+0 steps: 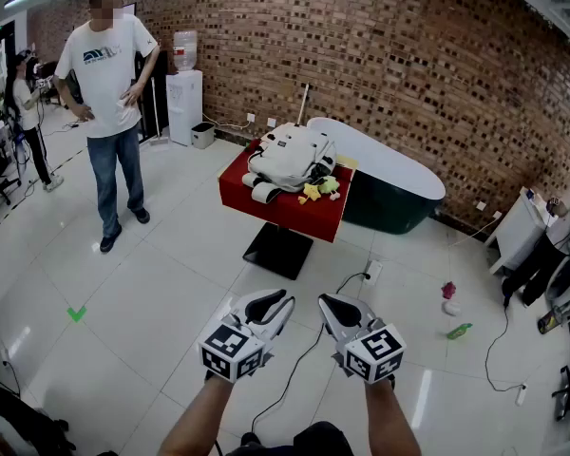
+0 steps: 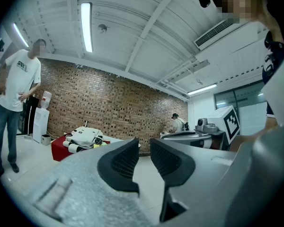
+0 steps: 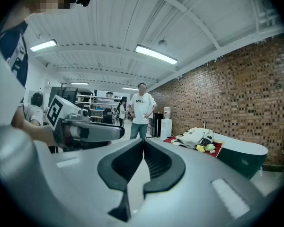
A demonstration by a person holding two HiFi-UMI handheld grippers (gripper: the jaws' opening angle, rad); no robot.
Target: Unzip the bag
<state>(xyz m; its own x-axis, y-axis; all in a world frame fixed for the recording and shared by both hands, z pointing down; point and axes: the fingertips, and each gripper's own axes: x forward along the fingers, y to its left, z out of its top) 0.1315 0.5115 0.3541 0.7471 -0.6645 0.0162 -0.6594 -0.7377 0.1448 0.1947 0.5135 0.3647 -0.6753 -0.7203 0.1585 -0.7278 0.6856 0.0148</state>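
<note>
Left gripper (image 2: 144, 144): jaws stand a little apart, with a narrow gap between the ribbed pads. Through the gap I see only floor and brick wall; nothing is held. Right gripper (image 3: 143, 144): jaws together, tips meeting, nothing clamped between them.

In the head view both grippers are held low and side by side over the white tiled floor, jaws pointing forward, marker cubes toward me. They touch nothing. A black cable (image 1: 309, 345) runs across the tiles beneath them.

The bag (image 1: 290, 153), a white backpack, lies on a red-covered table (image 1: 266, 200) well ahead of both grippers. I cannot make out its zipper from here. Small yellow and green soft toys (image 1: 318, 189) lie against the bag's near right side on the red cover. The table stands on a black base (image 1: 278, 250).

Just behind the table, to the right, sits a long tub (image 1: 399, 186), white on top and dark green on the side. A brick wall (image 1: 408, 55) closes off the room beyond it.

To the left, a person in a white T-shirt and jeans (image 1: 109, 84) stands with hands on hips, well apart from the table. A white water dispenser (image 1: 184, 98) stands by the wall behind that person. A green mark (image 1: 76, 313) is on the floor at lower left.
</note>
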